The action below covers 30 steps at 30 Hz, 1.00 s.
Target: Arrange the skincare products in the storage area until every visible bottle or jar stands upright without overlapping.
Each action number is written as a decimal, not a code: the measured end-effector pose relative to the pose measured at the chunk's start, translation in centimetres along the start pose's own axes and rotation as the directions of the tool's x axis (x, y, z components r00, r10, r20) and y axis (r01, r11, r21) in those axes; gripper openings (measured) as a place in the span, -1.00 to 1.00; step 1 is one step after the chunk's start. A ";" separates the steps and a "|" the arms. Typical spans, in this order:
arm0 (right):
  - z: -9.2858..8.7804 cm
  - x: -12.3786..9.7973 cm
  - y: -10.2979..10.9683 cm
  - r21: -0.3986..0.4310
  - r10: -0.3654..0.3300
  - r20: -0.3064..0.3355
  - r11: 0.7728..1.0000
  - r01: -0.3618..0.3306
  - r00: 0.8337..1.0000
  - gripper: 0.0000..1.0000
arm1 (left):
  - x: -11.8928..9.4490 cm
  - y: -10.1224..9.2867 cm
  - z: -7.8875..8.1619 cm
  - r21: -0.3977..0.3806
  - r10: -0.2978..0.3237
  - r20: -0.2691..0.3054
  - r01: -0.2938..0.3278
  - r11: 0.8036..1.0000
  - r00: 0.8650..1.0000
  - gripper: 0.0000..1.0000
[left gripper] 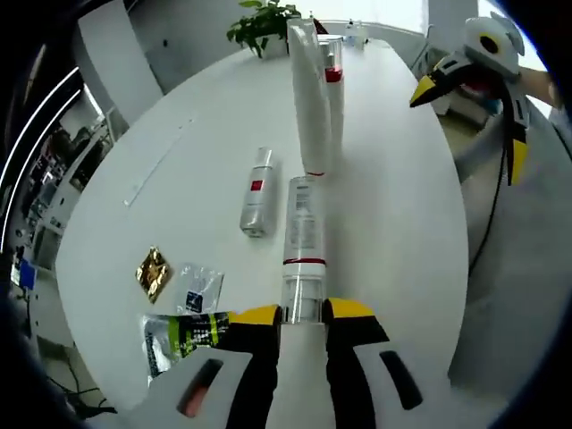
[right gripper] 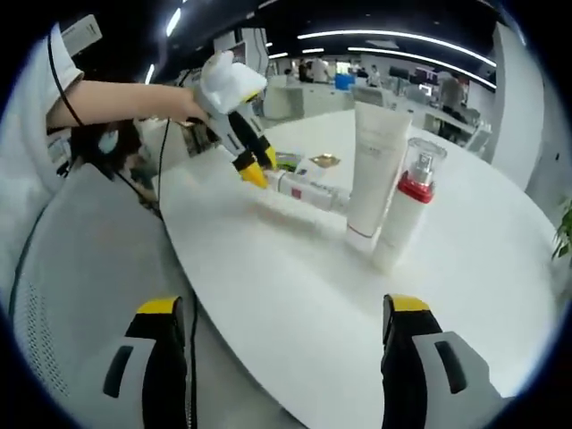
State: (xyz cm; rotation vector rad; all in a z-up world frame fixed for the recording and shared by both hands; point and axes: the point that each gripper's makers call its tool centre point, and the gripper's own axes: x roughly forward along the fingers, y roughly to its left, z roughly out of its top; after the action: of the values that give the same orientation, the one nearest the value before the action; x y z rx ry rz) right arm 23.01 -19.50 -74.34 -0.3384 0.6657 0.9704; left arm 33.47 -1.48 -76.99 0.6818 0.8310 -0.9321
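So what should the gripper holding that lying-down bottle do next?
Probably tip it upright. The left hand-held gripper is shut on the clear-capped bottle, which lies flat on the white table, while the tall tube and the red-collared pump bottle already stand. Set it clear of the small bottle.

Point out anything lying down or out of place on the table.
Two bottles lie flat: one with its clear cap between the left gripper's jaws, and a smaller one beside it. Loose sachets lie nearby. The tube and pump bottle stand upright.
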 end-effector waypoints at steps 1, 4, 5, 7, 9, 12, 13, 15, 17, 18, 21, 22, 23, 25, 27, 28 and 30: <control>0.0 0.1 0.2 -0.010 0.005 -0.007 1.000 -0.005 1.000 0.80 | -0.4 -0.3 0.0 0.001 0.002 0.000 -0.002 1.000 1.000 -0.53; 0.3 0.1 0.6 -0.040 0.012 -0.003 0.999 -0.012 1.000 0.77 | -1.1 -0.8 -0.1 0.002 0.005 0.000 -0.005 1.000 1.000 -0.53; 0.6 0.0 0.8 -0.055 0.020 0.003 0.998 -0.020 1.000 0.76 | -1.5 -1.4 -0.2 -0.006 -0.002 0.001 0.002 1.000 1.000 -0.53; 1.0 0.2 1.0 -0.075 0.034 0.010 0.997 -0.033 0.999 0.71 | -2.0 -2.2 -0.2 -0.005 -0.013 0.008 0.013 1.000 1.000 -0.53; 1.4 0.3 1.2 -0.100 0.044 0.016 0.994 -0.042 0.999 0.66 | -2.4 -3.0 -0.1 -0.004 -0.022 0.012 0.022 1.000 1.000 -0.53; 2.2 0.6 1.3 -0.129 0.052 0.031 0.991 -0.048 0.998 0.58 | -3.4 -4.5 0.0 0.009 -0.036 0.014 0.036 0.999 0.999 -0.53; 2.5 0.7 1.4 -0.136 0.057 0.036 0.989 -0.051 0.998 0.54 | -3.6 -4.9 0.0 0.012 -0.040 0.015 0.040 0.999 0.999 -0.53; 3.4 0.9 1.7 -0.162 0.075 0.052 0.985 -0.066 0.996 0.45 | -4.0 -5.8 0.0 0.012 -0.055 0.028 0.054 0.998 0.998 -0.53; 4.1 1.1 2.1 -0.185 0.095 0.054 0.979 -0.084 0.994 0.37 | -4.4 -6.9 0.1 -0.005 -0.075 0.051 0.075 0.997 0.996 -0.53; 4.3 1.2 2.2 -0.192 0.102 0.050 0.977 -0.090 0.994 0.34 | -4.6 -7.5 0.2 -0.008 -0.084 0.058 0.085 0.996 0.995 -0.53; 5.1 1.5 2.7 -0.243 0.125 0.040 0.963 -0.112 0.991 0.26 | -5.0 -9.4 0.3 0.007 -0.103 0.059 0.103 0.995 0.993 -0.53; 5.3 1.6 2.8 -0.269 0.135 0.039 0.956 -0.120 0.990 0.21 | -5.1 -9.8 0.4 0.011 -0.109 0.055 0.108 0.994 0.993 -0.53; 5.6 1.6 3.1 -0.282 0.144 0.039 0.951 -0.128 0.989 0.14 | -5.2 -10.2 0.4 0.016 -0.112 0.052 0.111 0.994 0.992 -0.53; 6.0 1.6 3.6 -0.312 0.172 0.035 0.938 -0.153 0.985 0.03 | -5.4 -11.0 0.4 0.029 -0.125 0.051 0.124 0.992 0.991 -0.53; 6.0 1.7 4.4 -0.339 0.207 0.014 0.921 -0.190 0.978 -0.11 | -5.5 -11.7 0.6 0.027 -0.134 0.055 0.132 0.991 0.990 -0.53; 6.0 1.8 4.8 -0.361 0.228 0.001 0.908 -0.213 0.974 -0.17 | -5.6 -12.6 1.0 0.030 -0.142 0.059 0.141 0.990 0.988 -0.53; 5.9 2.1 5.4 -0.408 0.241 -0.030 0.883 -0.232 0.970 -0.26 | -5.6 -13.3 1.1 0.036 -0.151 0.061 0.149 0.988 0.987 -0.53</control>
State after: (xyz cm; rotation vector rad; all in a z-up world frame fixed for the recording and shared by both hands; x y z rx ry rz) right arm 21.44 -12.07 -71.18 -0.6258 0.4850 1.3513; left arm 20.09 -5.86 -73.68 0.6189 0.8207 -1.0995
